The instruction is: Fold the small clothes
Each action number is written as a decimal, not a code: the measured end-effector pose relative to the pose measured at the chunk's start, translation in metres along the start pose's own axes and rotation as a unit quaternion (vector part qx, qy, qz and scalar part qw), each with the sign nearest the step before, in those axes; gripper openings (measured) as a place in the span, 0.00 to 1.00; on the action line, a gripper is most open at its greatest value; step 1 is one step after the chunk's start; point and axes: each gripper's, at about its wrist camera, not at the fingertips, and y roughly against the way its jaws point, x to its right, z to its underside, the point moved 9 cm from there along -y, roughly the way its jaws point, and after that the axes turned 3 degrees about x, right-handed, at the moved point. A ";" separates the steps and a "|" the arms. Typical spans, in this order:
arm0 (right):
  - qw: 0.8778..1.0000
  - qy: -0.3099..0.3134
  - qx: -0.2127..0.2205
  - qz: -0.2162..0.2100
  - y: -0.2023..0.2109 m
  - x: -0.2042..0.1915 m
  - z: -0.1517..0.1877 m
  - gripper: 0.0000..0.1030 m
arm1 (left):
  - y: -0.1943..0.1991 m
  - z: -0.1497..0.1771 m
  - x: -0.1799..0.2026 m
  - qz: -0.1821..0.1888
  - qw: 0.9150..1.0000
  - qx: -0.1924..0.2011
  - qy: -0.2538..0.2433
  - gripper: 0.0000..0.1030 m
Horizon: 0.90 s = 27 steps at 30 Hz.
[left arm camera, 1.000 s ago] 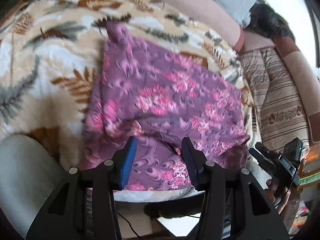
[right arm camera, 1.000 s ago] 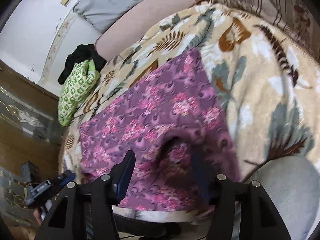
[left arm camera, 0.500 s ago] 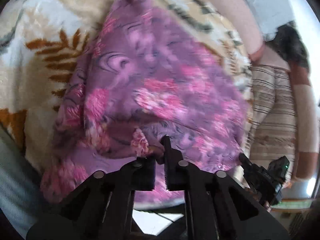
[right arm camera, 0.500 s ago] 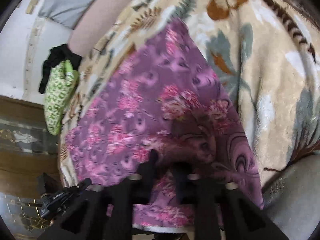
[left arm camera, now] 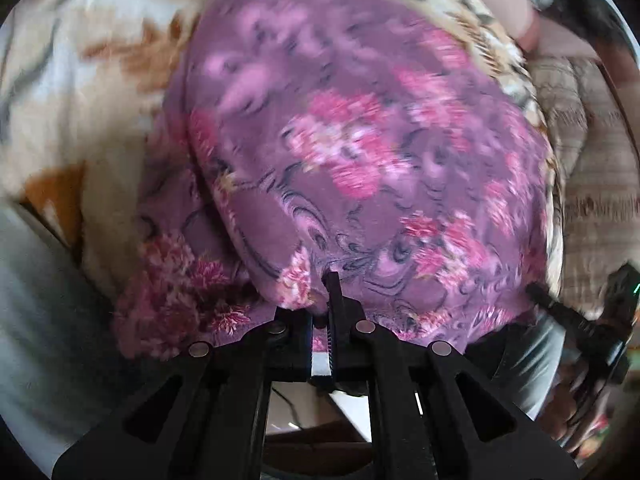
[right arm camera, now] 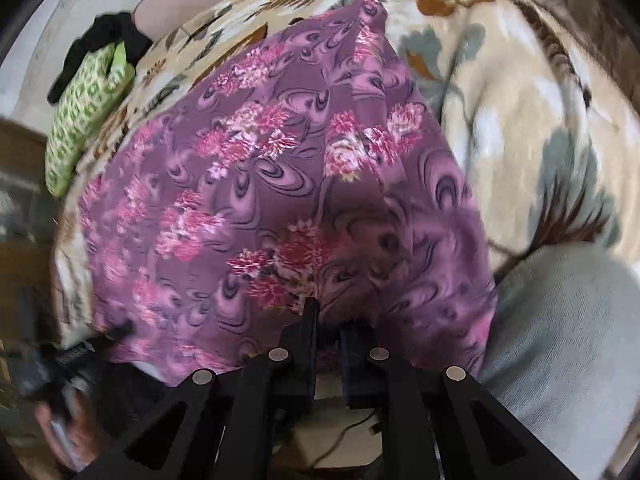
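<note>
A purple garment with pink flowers [left arm camera: 360, 140] lies spread on a beige leaf-patterned blanket [left arm camera: 80, 100]. My left gripper [left arm camera: 320, 304] is shut on a bunched fold at the garment's near edge, close to its left side. In the right wrist view the same garment [right arm camera: 280, 160] fills the middle. My right gripper [right arm camera: 328, 320] is shut on its near hem, and cloth covers one fingertip. The right gripper [left arm camera: 580, 320] also shows at the right edge of the left wrist view. The left gripper [right arm camera: 60, 360] is a blur at the lower left of the right wrist view.
A green patterned cloth [right arm camera: 84, 120] and a black cloth [right arm camera: 108, 36] lie at the blanket's far corner. A person's grey-clad leg [right arm camera: 560, 340] presses against the near edge of the blanket. A striped sofa cover [left arm camera: 592, 160] lies beyond the blanket's right side.
Both grippers stood open above the garment's near edge a second ago. They came down onto it and closed, each pinching a fold of the purple cloth.
</note>
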 end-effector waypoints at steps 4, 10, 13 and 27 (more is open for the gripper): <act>1.000 -0.001 -0.020 -0.003 -0.008 0.003 0.001 0.09 | 0.007 0.000 0.003 -0.030 0.999 0.000 -0.033 0.10; 0.999 -0.020 -0.008 -0.046 0.023 0.008 0.009 0.25 | 0.050 0.008 0.003 -0.018 0.994 0.035 -0.099 0.23; 0.999 -0.002 0.039 -0.029 0.052 0.007 0.001 0.63 | 0.071 -0.011 -0.018 -0.025 0.995 0.073 -0.062 0.28; 0.998 -0.006 0.004 0.059 -0.004 0.032 -0.054 0.35 | 0.020 -0.029 -0.043 -0.131 0.989 0.054 -0.042 0.31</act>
